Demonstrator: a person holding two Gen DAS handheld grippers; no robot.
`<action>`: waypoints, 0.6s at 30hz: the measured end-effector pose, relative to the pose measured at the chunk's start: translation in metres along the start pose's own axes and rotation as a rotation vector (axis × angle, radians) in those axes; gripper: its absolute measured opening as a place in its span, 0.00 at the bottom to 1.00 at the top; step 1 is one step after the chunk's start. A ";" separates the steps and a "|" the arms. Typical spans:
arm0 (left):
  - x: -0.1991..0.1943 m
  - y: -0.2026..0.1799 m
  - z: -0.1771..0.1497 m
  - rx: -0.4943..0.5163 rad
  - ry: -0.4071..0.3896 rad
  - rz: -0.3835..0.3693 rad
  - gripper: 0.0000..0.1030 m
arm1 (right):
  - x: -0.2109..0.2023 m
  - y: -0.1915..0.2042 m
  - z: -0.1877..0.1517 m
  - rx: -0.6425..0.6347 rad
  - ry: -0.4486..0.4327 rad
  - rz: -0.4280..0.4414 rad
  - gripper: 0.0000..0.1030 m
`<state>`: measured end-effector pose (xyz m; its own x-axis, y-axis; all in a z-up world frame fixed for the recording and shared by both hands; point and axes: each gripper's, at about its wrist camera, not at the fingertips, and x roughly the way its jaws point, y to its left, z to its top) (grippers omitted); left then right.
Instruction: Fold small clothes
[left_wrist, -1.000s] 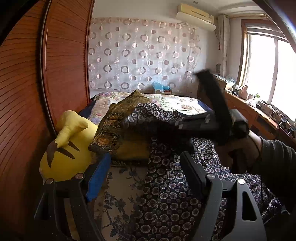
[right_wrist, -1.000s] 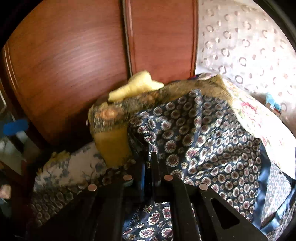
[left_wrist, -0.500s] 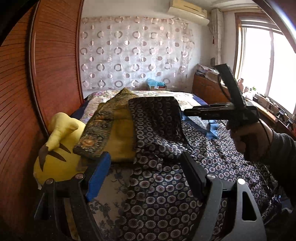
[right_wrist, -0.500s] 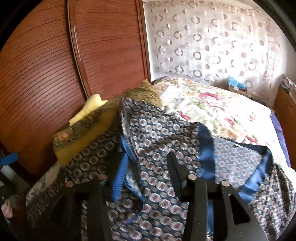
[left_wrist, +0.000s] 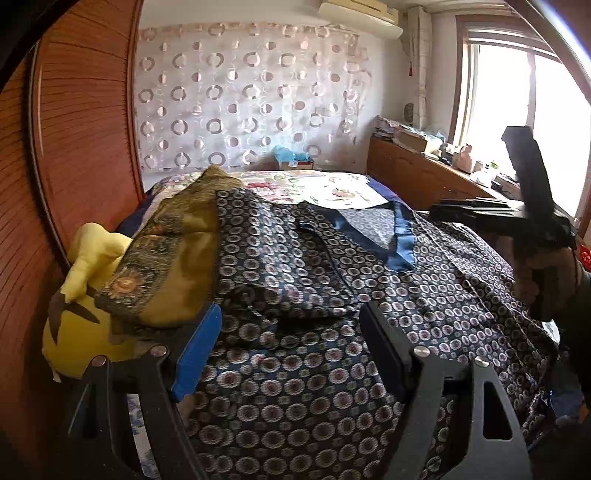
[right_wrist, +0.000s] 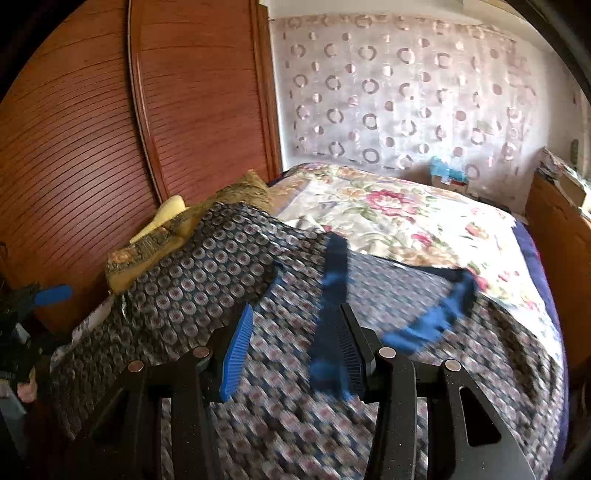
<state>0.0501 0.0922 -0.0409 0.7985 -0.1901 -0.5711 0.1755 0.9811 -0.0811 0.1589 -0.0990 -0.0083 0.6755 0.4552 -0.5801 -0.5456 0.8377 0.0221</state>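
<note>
Both grippers, left (left_wrist: 291, 347) & right (right_wrist: 291, 350), gape empty over patterned garment (left_wrist: 314, 387) on bed (right_wrist: 406, 221).

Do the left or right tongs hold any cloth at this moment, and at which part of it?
Nothing is held. The left tongs and the right tongs both stand open above the patterned garment, with no fabric pinched between them.

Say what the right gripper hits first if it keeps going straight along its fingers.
Most likely the patterned dark garment spread on the bed: the right gripper, jaws open and empty, points down onto it, near its blue trim. The blurred picture leaves the exact spot unclear.
</note>
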 end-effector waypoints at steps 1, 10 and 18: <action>0.002 -0.003 0.001 0.004 0.003 -0.004 0.76 | -0.009 -0.005 -0.008 0.004 0.000 -0.012 0.47; 0.013 -0.032 0.007 0.025 0.009 -0.037 0.76 | -0.073 -0.032 -0.055 0.001 -0.007 -0.188 0.53; 0.033 -0.057 0.005 0.065 0.052 -0.070 0.76 | -0.115 -0.065 -0.106 0.100 0.030 -0.301 0.53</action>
<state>0.0690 0.0304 -0.0510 0.7520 -0.2546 -0.6080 0.2683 0.9608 -0.0705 0.0639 -0.2382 -0.0293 0.7835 0.1747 -0.5963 -0.2713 0.9596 -0.0752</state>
